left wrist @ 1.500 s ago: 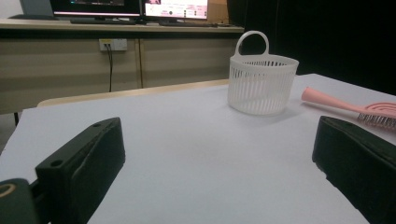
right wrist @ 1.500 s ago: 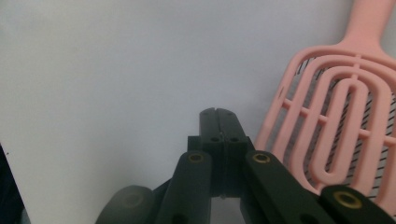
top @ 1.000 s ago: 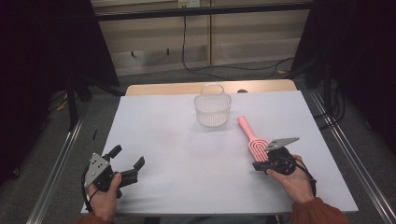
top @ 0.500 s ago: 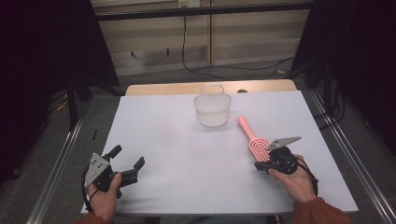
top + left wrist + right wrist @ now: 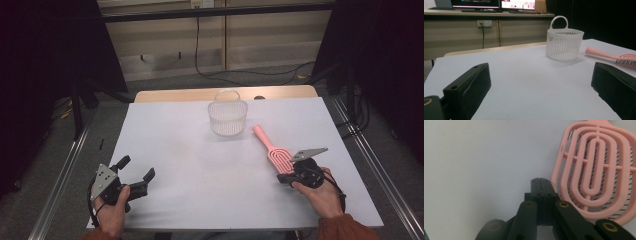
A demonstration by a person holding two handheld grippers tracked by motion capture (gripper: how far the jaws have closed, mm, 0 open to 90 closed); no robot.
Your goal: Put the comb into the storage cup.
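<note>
Two handheld grippers rest on a white table [image 5: 200, 165]. The left gripper [image 5: 136, 175], at about 7 o'clock on the tabletop, has its jaws spread wide with nothing between them. The right gripper [image 5: 284, 178], at about 4 o'clock, has its jaws pressed flat together, gripping nothing; its tips lie just beside the head of a pink hairbrush [image 5: 274, 150]. The brush lies flat, handle pointing toward 11 o'clock. A white slatted basket [image 5: 228, 118] stands upright near 12 o'clock.

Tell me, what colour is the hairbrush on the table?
The hairbrush is pink, with dark bristles behind its looped ribs. The right gripper view shows it best.
</note>
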